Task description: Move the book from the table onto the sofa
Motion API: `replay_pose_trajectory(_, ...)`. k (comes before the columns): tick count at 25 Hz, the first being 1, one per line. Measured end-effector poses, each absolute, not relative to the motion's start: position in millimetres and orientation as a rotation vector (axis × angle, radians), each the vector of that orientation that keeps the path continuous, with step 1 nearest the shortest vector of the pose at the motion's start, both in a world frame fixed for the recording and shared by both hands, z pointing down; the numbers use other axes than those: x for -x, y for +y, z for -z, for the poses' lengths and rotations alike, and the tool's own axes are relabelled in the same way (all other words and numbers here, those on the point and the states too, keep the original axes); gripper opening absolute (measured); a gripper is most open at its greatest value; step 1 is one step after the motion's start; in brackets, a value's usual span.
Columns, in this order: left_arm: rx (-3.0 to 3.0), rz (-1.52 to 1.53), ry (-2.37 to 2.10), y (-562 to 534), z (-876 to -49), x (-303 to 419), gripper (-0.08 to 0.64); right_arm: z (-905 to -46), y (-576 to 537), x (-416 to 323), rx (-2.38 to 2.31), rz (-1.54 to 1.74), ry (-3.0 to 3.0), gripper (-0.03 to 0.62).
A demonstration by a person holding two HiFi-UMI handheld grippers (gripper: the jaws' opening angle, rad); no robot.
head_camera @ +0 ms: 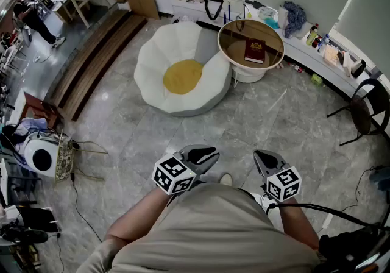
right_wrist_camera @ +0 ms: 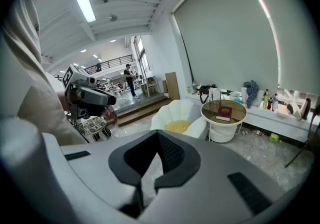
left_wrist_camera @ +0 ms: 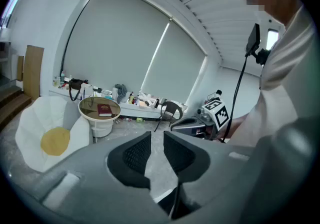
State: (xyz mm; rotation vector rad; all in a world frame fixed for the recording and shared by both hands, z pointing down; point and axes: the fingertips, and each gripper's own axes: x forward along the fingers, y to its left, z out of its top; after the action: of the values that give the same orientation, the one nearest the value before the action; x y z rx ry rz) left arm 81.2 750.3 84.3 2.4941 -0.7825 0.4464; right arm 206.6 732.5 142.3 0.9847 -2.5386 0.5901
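A dark red book lies flat on the glass top of a round white table. Just left of the table stands the white petal-shaped sofa with a yellow seat cushion. Both grippers are held close to my body, far from the table. My left gripper is open, a narrow gap between its pads and nothing in it. My right gripper is shut and empty. The book and sofa show far off in the left gripper view. The right gripper view has the book too.
A black chair stands at the right. A cluttered low ledge runs along the window wall behind the table. Wooden steps lie at the left. A white appliance, basket and cables sit near left. A person stands far back.
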Motion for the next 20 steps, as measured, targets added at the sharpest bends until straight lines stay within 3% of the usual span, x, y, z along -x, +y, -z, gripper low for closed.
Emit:
replay_pose_trajectory(10,-2.477,-0.5,-0.726,653,-102,-119,0.084,-168,646,-248,-1.057,-0.662,-2.5,0.012)
replay_pose_trajectory(20,-2.526,-0.44,-0.626,452,-124,-108,0.087,-191,496,-246,-1.228,-0.882,-2.391,0.015)
